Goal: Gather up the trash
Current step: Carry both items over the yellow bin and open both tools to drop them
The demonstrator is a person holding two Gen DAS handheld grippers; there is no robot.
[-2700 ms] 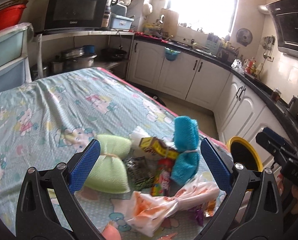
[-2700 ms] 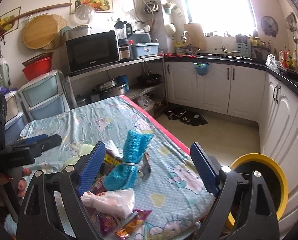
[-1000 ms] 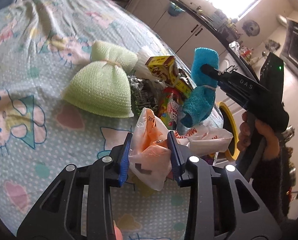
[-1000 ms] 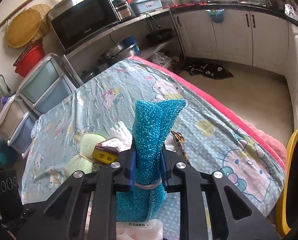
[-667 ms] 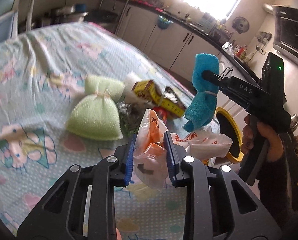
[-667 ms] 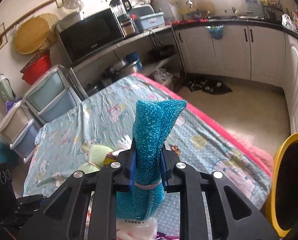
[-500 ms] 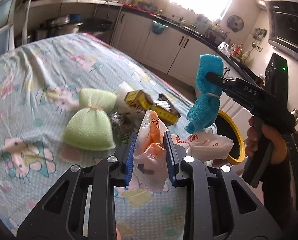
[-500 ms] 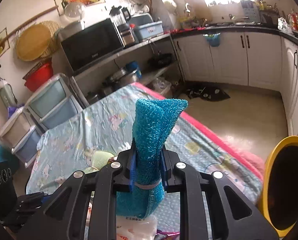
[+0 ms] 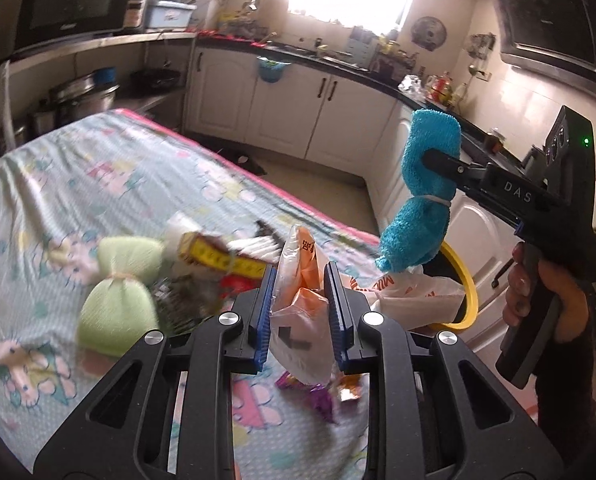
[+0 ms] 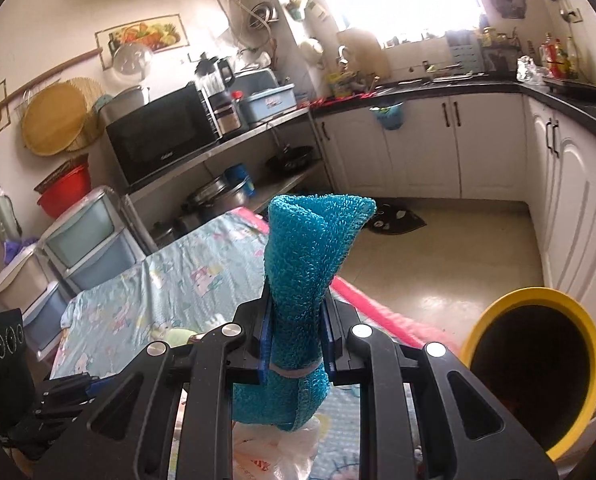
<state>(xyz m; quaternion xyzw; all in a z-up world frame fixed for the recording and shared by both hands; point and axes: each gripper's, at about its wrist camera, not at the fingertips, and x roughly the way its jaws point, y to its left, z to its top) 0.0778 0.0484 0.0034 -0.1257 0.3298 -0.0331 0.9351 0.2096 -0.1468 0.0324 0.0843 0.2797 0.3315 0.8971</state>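
My left gripper has a crumpled white and orange plastic bag between its blue pads, which press on it as the jaws are closing; the bag hangs above the table. A rolled blue cloth bundle tied with a band is held upright in the air, with my right gripper shut on it. In the left wrist view the same blue bundle hangs to the right, over the table's edge. A yellow-rimmed bin stands on the floor at the lower right.
On the patterned tablecloth lie a green cloth bundle, a yellow box, foil wrappers and purple wrappers. White cabinets line the far wall. A person's hand grips the right gripper's handle.
Both grippers have risen from the table with their loads. The bag has lifted off the pile, and the yellow bin has come into the right wrist view.
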